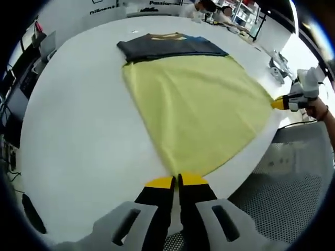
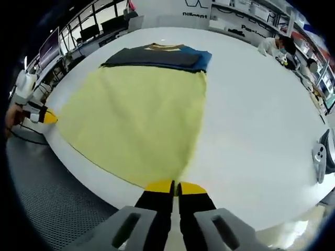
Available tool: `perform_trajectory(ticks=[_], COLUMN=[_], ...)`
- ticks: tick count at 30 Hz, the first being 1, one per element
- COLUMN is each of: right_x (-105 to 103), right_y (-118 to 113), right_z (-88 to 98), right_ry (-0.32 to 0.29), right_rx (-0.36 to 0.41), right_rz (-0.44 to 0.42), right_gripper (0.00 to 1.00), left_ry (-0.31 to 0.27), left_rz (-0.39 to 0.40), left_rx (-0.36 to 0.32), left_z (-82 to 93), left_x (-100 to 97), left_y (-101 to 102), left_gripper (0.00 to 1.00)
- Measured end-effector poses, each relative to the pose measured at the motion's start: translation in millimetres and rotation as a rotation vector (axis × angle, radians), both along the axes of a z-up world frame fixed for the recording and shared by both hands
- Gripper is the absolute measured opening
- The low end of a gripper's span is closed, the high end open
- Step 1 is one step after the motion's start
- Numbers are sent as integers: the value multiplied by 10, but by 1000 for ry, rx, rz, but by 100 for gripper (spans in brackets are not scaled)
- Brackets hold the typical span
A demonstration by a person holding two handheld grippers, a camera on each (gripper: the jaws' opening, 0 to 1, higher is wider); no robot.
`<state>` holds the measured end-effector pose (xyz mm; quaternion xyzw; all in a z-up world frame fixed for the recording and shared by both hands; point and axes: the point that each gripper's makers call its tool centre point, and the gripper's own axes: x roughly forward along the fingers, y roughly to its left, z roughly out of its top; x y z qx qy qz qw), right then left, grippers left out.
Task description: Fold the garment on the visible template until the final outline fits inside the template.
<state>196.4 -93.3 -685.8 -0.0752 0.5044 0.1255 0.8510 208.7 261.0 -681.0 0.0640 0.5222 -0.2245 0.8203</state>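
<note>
In the left gripper view, the left gripper [image 1: 177,181] has its two yellow-tipped jaws closed together on one bottom corner of the garment [image 1: 193,104], which spreads away from the jaws across the white table [image 1: 78,130]. The garment is a shirt with a large pale yellow body nearest the gripper and a dark band with a blue patch at its far end, where a yellow-trimmed collar shows. It lies flat, widening from the pinched corner toward the far end.

In the right gripper view, the right gripper [image 2: 175,186] likewise has its jaws pressed shut on the other bottom corner of the same garment [image 2: 141,112], the yellow cloth fanning out ahead and to the left of the jaws.

Each view catches the opposite gripper at the hem's far corner: the left gripper view shows it at the right edge, held by a hand [image 1: 317,109]; the right gripper view shows it at the left edge. The right gripper view also shows a grey object [image 2: 320,157] lying on the table well to the right of the jaws, and the perforated grey floor [image 2: 47,193] beside the table edge. People sit at the table's far side in both views.
</note>
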Motion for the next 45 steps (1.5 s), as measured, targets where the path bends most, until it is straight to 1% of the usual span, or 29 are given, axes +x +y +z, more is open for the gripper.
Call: perform_trajectory(ticks=[7,8,10,14,18,24,28,32,35,40,42,45], right_x=[1,-6,-12,-20,-64,-140,-170,-196,-224,-234,-236,-254], right_y=[-12,3,9,32,79,111,133,147,152,168,176,186], right_z=[5,26,53,82,121,178,202,218,254,360,392,410], right_ry=[-2,-13,-15,-12,6,34,41,51,63,50,48,64], right_rx=[-22,-43,-42,-29,5,50,56,59,71,101,111,127], right_rz=[10,28,31,32,27,11,17,21,19,9,3,-11], right_gripper=[0,0,0,0,0,0,0,0,0,0,0,0], left_ry=[-5,12,5,2,1,24,41,55,69,71,68,68], left_rz=[-31,-15,-21,-26,-33,-55,-61,-75,-71,-62,-64,-67], left_rx=[25,26,24,27,39,44,39,55,50,37,30,28], left_z=[6,17,44,71,90,130,146,139,144,214,274,321], left_x=[-12,-43,-45,-42,-51,-143,-213,-276,-315,-349,-348,-356], left_y=[1,47,54,79,121,152,159,187,198,193,186,195], left_gripper=[7,7,7,7,7,7,7,7,7,7,6,6])
